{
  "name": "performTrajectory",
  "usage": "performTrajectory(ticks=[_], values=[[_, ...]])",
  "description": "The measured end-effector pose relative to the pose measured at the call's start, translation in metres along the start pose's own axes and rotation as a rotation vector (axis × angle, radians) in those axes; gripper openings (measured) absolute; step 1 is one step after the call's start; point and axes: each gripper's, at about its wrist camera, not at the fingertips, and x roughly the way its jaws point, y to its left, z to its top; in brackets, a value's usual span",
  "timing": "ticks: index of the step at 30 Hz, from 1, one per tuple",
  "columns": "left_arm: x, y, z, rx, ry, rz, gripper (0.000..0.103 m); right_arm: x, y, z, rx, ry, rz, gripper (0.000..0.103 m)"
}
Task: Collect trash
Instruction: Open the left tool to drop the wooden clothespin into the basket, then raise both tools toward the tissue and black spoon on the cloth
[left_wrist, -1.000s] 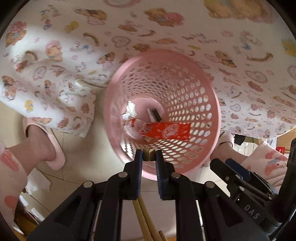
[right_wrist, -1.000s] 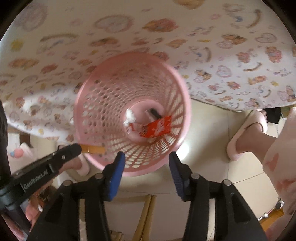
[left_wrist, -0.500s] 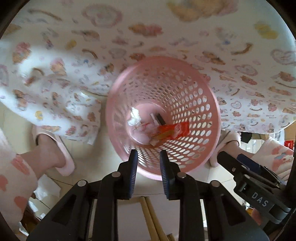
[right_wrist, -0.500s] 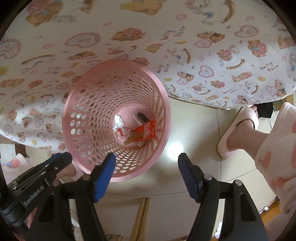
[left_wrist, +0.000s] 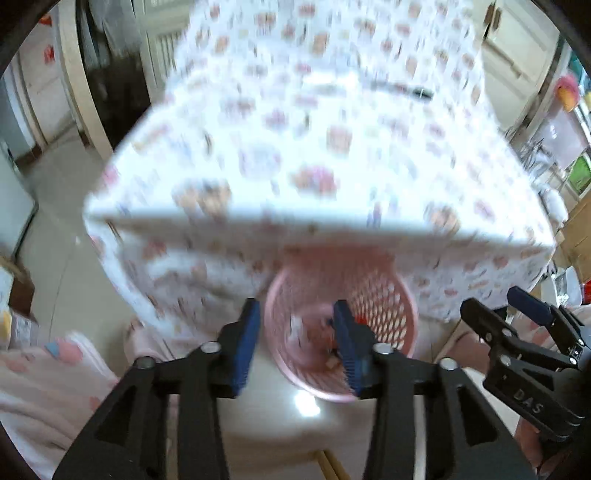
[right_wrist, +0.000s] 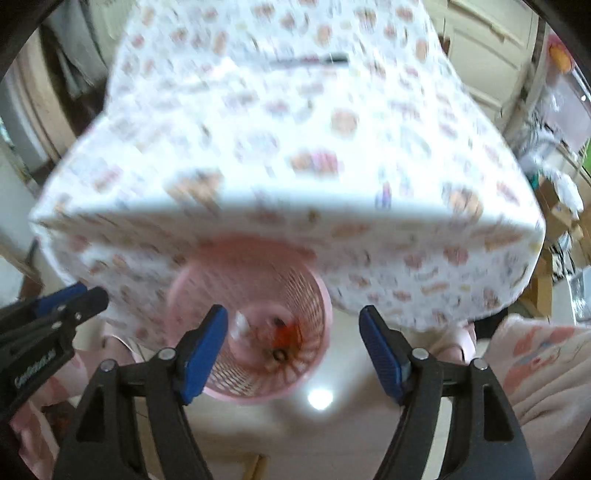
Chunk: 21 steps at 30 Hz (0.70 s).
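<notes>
Both hand-held grippers risen from pink basket (blurred): left, right gaping, empty, pointing downward.

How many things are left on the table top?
1: a dark pen lies near the far end of the table. The picture is blurred, so smaller scraps may be missed.

This is a lived-in home. A tabletop is draped in a white cloth printed with small cartoon bears and hearts. A pink perforated wastebasket stands on pale glossy floor tiles beside it. Cream panelled doors line the far wall, and a dark doorway opens at the left. Cluttered shelves with household odds and ends fill the right edge, though blurred.
</notes>
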Motion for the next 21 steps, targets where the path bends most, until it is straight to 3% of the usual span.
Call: performTrajectory(ticks=[4, 8, 9, 11, 17, 21], values=[[-0.027, 0.005, 0.011, 0.007, -0.119, 0.021, 0.047, -0.029, 0.0, 0.01, 0.009, -0.105, 0.07, 0.084], [-0.046, 0.002, 0.016, 0.045, -0.214, 0.054, 0.051, -0.047, -0.007, 0.016, 0.04, -0.198, 0.077, 0.088], [-0.048, 0.003, 0.017, 0.042, -0.218, 0.035, 0.057, -0.05, -0.01, 0.017, 0.048, -0.209, 0.081, 0.088], [-0.051, 0.008, 0.019, 0.024, -0.209, 0.002, 0.058, -0.051, -0.013, 0.02, 0.059, -0.213, 0.079, 0.088], [-0.067, 0.01, 0.018, 0.021, -0.273, 0.026, 0.074, -0.051, -0.014, 0.021, 0.051, -0.212, 0.037, 0.091], [-0.075, 0.008, 0.015, 0.036, -0.326, 0.051, 0.089, -0.055, -0.011, 0.02, 0.021, -0.237, 0.019, 0.098]])
